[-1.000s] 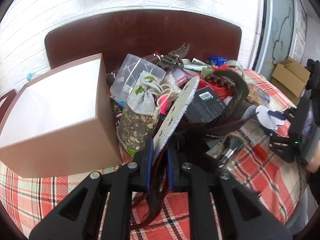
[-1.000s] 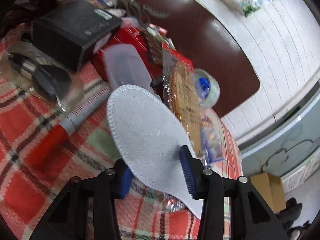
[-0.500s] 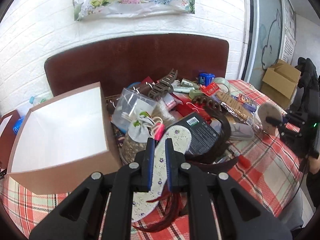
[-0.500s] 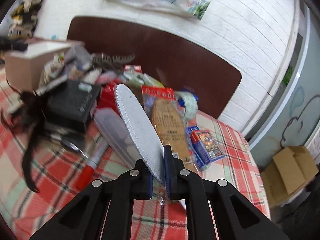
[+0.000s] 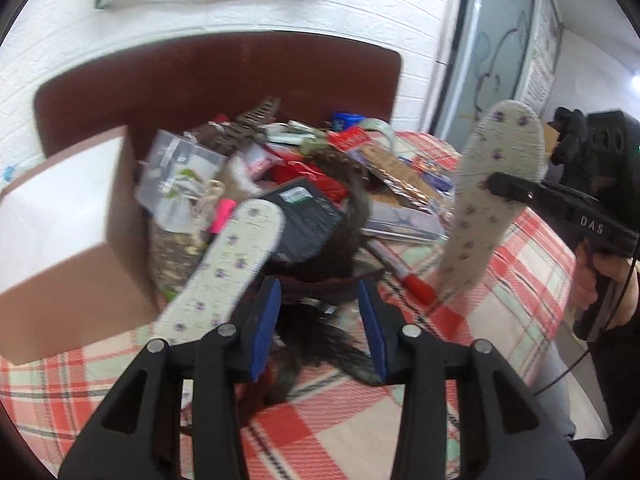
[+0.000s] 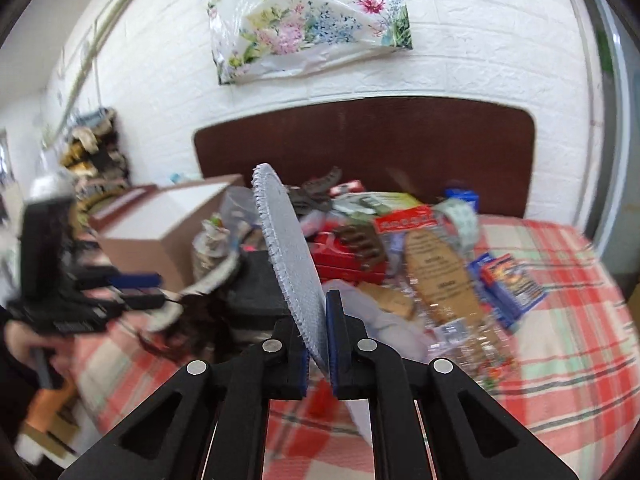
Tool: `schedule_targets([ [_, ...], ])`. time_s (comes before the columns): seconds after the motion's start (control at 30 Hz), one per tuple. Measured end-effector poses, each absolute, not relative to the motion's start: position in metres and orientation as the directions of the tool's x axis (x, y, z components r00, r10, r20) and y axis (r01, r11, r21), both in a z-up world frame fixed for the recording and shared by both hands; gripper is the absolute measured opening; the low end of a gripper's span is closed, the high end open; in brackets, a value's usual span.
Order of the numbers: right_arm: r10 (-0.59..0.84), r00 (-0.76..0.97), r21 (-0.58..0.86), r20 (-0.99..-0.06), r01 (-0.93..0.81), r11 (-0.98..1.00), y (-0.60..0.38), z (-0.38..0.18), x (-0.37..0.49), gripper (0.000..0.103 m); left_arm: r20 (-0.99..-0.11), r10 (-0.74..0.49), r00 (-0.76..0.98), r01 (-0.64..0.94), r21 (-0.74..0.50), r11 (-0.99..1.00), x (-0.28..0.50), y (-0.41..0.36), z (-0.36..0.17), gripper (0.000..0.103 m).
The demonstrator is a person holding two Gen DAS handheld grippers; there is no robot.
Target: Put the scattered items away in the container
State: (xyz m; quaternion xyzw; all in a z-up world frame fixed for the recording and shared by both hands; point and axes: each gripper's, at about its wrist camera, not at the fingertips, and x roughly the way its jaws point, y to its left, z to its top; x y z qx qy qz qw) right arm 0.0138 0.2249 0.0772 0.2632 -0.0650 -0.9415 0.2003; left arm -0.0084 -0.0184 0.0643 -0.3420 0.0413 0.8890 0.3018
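Between right tool (image 6: 316, 344) pads, insole (image 6: 286, 248); left tool (image 5: 320, 328) seemingly empty.

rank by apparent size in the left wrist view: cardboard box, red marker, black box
1. cardboard box, though it sits nearest the camera
2. black box
3. red marker

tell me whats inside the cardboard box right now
The cardboard box shows only plain white inner walls, with no item visible in it. Its floor is hidden by the near wall. Both insoles are still outside it.
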Motion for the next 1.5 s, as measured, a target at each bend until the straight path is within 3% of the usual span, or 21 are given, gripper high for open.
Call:
schedule_targets([
  [0.17,-0.601,-0.699,0.414,-0.387,0.451,-0.791,0.225,0.085,0.014,0.007,-0.597,0.693,-0.404,-0.694,-0.294,-0.658,-0.005,0.006,0.056,0.043],
  [0.3,-0.682,-0.646,0.506,-0.342,0.485,-0.713,0.228,0.083,0.012,0.007,-0.574,0.747,-0.335,-0.724,-0.35,-0.595,-0.011,0.024,0.051,0.045],
  [0.4,-0.68,-0.634,0.488,-0.368,0.491,-0.722,0.224,0.083,0.013,0.007,-0.542,0.796,-0.268,-0.747,-0.405,-0.527,-0.023,0.03,0.049,0.052],
  [0.47,-0.687,-0.62,0.508,-0.378,0.482,-0.714,0.226,0.079,0.011,0.007,-0.549,0.805,-0.224,-0.747,-0.434,-0.504,-0.034,0.033,0.045,0.062],
  [0.63,-0.711,-0.591,0.531,-0.381,0.49,-0.691,0.23,0.072,0.011,0.007,-0.577,0.807,-0.124,-0.759,-0.468,-0.452,-0.043,0.048,0.032,0.062],
  [0.73,-0.716,-0.577,0.52,-0.393,0.502,-0.691,0.226,0.069,0.011,0.008,-0.606,0.788,-0.112,-0.777,-0.44,-0.449,-0.037,0.055,0.031,0.06],
  [0.8,-0.715,-0.574,0.515,-0.399,0.505,-0.693,0.225,0.068,0.011,0.008,-0.627,0.768,-0.127,-0.788,-0.406,-0.462,-0.03,0.062,0.032,0.053],
  [0.87,-0.702,-0.576,0.498,-0.419,0.501,-0.708,0.224,0.066,0.011,0.008,-0.677,0.716,-0.172,-0.796,-0.333,-0.506,-0.026,0.07,0.03,0.037],
  [1.03,-0.689,-0.588,0.498,-0.424,0.484,-0.72,0.23,0.061,0.014,0.008,-0.744,0.601,-0.29,-0.782,-0.178,-0.597,-0.013,0.083,0.028,0.021],
  [1.5,-0.694,-0.623,0.45,-0.36,0.536,-0.714,0.224,0.104,0.025,0.008,-0.703,0.585,-0.404,-0.768,-0.088,-0.635,0.0,0.064,0.071,0.016],
])
